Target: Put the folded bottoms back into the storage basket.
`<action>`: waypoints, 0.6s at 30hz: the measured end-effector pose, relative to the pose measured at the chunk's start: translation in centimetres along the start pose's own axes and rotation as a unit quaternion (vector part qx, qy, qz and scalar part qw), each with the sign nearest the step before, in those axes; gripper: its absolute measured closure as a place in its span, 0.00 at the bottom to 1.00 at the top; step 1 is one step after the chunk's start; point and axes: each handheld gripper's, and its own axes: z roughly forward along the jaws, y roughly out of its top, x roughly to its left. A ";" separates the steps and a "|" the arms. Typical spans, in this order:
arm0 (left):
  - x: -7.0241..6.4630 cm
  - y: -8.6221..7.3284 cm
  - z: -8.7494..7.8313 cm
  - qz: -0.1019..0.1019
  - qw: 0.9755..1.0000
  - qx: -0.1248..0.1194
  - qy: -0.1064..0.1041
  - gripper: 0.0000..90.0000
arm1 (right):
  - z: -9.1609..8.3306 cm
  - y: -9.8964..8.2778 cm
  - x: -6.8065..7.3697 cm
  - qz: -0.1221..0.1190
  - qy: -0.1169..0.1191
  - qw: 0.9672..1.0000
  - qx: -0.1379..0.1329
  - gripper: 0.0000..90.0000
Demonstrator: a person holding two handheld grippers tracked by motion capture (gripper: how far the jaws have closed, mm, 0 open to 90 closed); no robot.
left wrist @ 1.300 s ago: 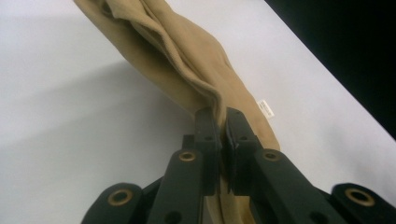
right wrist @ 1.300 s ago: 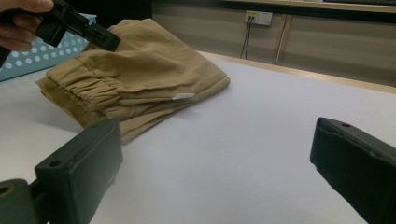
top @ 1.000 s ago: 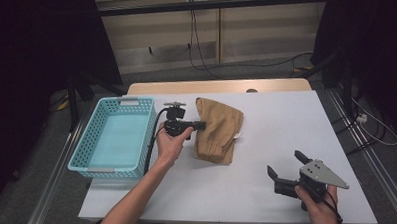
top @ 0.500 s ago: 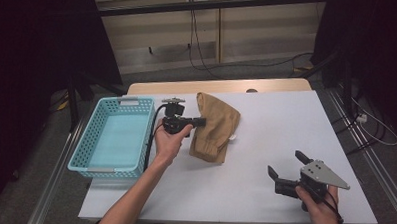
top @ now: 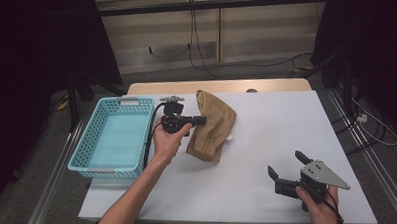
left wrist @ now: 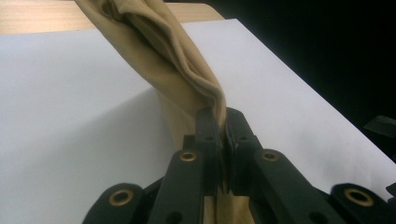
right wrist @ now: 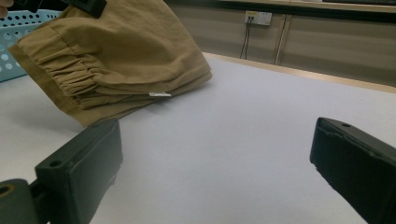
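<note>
1. The blue basket [top: 116, 138] sits along the left edge of the tabletop [top: 286, 125], its long side running from the near edge toward the far edge. Its perforated wall also appears at the top left corner of the right gripper view [right wrist: 18, 28].
2. My left hand [top: 168, 141] comes in from the near edge and stays just right of the basket. It carries my left gripper [top: 198, 120], which points right, toward the cloth.
3. The jaws of my left gripper are fully closed and clamp a fold of the tan garment [top: 212, 126]. In the left gripper view, the two black jaws meet on the fabric [left wrist: 187, 70], which rises out of them toward the far edge of the tabletop.
4. The tan garment lies folded on the tabletop, left of centre and toward the far edge, just right of the basket. Its far end is raised where I pinch it; its near end rests on the surface. The right gripper view shows its gathered elastic band [right wrist: 70, 74] and a small white label [right wrist: 159, 94] at one edge.
5. The middle of the tabletop, right of the garment, carries nothing else that I can name.
6. My right gripper [top: 284, 171] rests near the near right corner of the tabletop, held in my right hand [top: 319, 202]. Its jaws stand wide apart and grip nothing. It stays well apart from the garment.
</note>
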 end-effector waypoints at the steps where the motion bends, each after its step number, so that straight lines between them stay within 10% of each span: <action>1: 0.0 0.1 -0.1 0.001 1.000 -0.002 -0.001 0.96 | 0.0 0.0 0.0 0.001 0.001 1.000 0.000 0.02; 18: -0.3 0.8 -1.3 0.008 1.000 -0.007 -0.006 0.96 | 0.1 0.0 0.0 0.000 0.001 1.000 0.000 0.02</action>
